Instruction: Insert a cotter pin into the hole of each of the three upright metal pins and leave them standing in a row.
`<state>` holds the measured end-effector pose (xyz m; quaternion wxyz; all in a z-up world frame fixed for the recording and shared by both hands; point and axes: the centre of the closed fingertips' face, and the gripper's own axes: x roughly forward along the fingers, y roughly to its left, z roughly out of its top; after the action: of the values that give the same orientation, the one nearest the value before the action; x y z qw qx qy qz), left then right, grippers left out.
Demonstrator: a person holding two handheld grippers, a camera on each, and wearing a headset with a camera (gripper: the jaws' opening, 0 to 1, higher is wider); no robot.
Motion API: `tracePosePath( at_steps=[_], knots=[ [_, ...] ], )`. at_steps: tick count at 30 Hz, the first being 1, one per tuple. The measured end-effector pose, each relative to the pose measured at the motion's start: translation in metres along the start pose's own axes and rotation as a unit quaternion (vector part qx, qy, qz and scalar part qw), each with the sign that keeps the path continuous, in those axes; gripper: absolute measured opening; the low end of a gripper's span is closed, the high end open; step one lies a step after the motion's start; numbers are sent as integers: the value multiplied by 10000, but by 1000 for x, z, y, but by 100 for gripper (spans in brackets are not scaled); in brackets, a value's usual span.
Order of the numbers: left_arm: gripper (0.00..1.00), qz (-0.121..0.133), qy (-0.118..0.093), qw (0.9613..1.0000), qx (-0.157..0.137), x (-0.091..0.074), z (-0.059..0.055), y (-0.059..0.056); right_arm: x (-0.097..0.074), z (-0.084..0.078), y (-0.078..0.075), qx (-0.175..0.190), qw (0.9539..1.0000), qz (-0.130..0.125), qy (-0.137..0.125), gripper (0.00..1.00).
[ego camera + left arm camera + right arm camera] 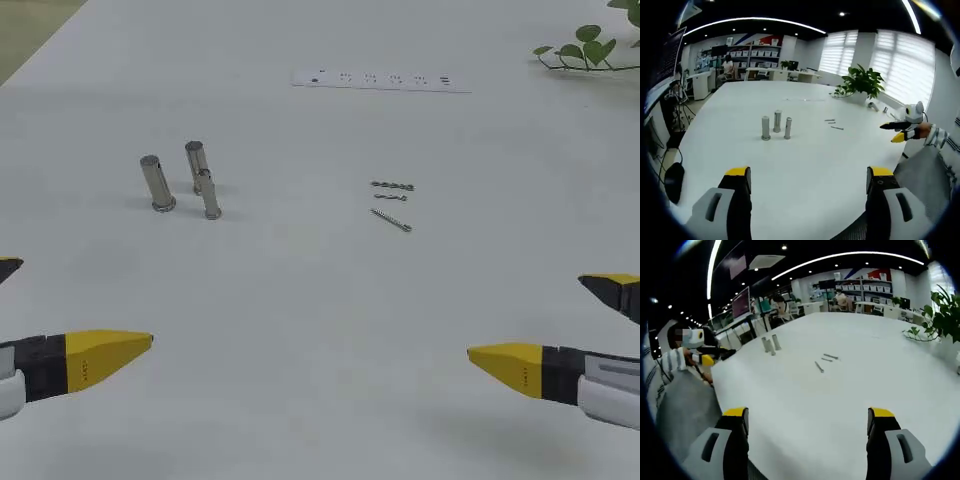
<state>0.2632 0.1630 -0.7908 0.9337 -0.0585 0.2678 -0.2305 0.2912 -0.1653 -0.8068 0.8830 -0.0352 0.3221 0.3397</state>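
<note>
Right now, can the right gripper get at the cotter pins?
Probably yes. The right gripper is open, and bare table lies between it and the three cotter pins; the metal pins stand well off to the left.

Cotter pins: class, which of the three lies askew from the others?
The nearest cotter pin: it lies diagonally, while the middle cotter pin and farthest cotter pin lie roughly parallel.

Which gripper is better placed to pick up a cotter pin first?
Right, probably. The right gripper sits open on the same side of the table as the cotter pins; the left gripper, also open, faces the metal pins.
</note>
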Motion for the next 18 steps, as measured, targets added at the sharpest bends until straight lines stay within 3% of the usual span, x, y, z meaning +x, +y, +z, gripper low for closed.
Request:
tracePosePath(
  at_steps=[7,11,13,18],
  knots=[
    [99,54,67,9999,-107,-2,-4,9,0,2,2,6,10000,-45,37,100],
    [99,-103,280,9993,239,-3,-10,4,1,2,4,-5,10000,-52,63,100],
    [99,-139,397,9988,264,-2,-14,2,2,1,5,-12,10000,-41,86,100],
    [99,-190,323,9992,133,0,-13,-4,5,-4,8,21,9998,-16,179,100]
  ],
)
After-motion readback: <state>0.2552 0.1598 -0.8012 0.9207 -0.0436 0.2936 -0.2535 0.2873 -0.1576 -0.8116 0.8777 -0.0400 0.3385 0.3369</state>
